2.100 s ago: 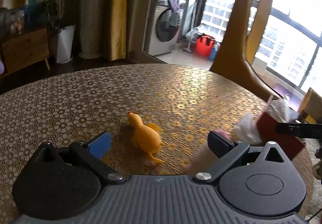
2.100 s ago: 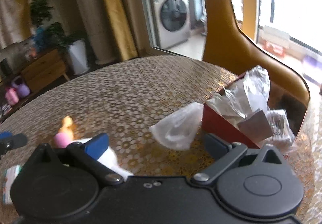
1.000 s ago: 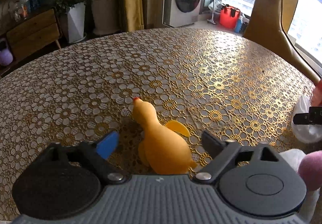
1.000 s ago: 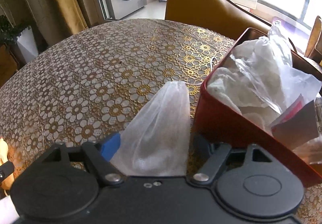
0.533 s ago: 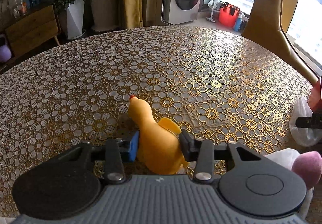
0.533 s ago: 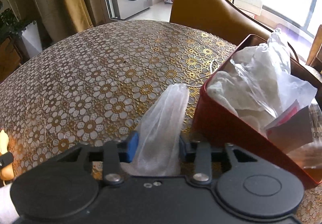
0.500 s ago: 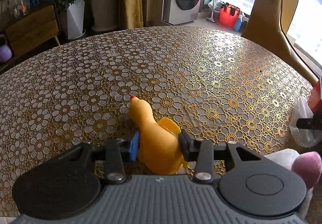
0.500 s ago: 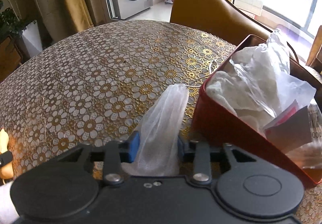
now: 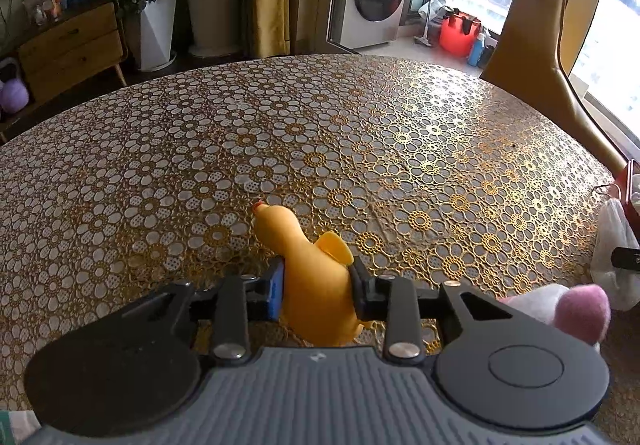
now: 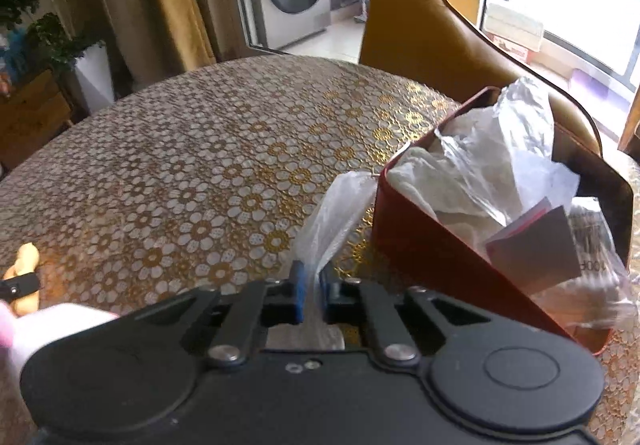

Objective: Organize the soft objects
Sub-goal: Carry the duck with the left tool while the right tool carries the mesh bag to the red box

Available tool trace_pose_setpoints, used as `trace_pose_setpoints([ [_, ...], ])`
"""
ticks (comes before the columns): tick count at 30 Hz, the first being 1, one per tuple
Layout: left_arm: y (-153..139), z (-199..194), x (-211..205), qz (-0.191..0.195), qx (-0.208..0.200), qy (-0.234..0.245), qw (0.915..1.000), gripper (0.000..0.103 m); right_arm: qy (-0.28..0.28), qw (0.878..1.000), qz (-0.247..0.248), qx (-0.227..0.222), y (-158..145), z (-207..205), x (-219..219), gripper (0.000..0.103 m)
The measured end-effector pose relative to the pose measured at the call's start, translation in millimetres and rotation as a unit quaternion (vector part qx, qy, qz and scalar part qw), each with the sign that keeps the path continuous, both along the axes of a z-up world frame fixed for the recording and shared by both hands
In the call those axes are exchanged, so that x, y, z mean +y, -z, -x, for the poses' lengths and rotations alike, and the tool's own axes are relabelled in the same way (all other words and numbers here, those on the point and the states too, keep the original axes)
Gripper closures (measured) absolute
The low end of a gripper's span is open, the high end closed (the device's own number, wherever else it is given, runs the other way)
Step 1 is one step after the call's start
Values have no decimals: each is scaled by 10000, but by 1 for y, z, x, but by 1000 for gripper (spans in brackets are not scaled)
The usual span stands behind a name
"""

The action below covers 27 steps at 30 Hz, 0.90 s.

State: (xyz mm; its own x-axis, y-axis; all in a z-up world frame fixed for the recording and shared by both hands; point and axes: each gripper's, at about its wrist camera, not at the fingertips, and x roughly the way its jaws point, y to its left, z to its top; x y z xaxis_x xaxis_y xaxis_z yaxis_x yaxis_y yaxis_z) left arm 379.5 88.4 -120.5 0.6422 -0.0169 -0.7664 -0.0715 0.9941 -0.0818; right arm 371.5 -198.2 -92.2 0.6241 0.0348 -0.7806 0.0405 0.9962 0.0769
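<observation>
- The left gripper [image 9: 318, 285] has its two pads pressed into the flanks of a soft yellow rubber duck-shaped toy [image 9: 310, 269], and the jaws are closing further on it; the toy sits low against the gold-and-white flower-patterned tablecloth [image 9: 360, 133], head pointing away.
- The right gripper [image 10: 310, 295] is pinched almost fully together on the neck of a thin translucent white plastic bag [image 10: 332, 213], which trails up and away from the pads (so the hold is on film only, not on any bulk).
- Just beside the left gripper, to its right, lies a white plush toy with a pink ear [image 9: 576, 305], not held.
- Farther right stands the dark red open box [image 10: 440, 245], already stuffed with crumpled clear plastic and paper; the bag's far end touches its near wall.
- To do this step well, I judge the bag should be raised clear of the box wall before moving over the opening, and the duck squeezed only enough to lift without popping out.
</observation>
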Motion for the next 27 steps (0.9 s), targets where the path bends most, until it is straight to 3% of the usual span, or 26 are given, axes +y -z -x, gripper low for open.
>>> trace_pose_setpoints([
  [15,-41,45,11,140,-182,-67,9997,71,-601,9964,-481,-365,-58,60,-17,99],
  [27,-96,101,-18,185,-430,437,9979,71,-1183,9894,-591,-596,-105,122,-30,99],
])
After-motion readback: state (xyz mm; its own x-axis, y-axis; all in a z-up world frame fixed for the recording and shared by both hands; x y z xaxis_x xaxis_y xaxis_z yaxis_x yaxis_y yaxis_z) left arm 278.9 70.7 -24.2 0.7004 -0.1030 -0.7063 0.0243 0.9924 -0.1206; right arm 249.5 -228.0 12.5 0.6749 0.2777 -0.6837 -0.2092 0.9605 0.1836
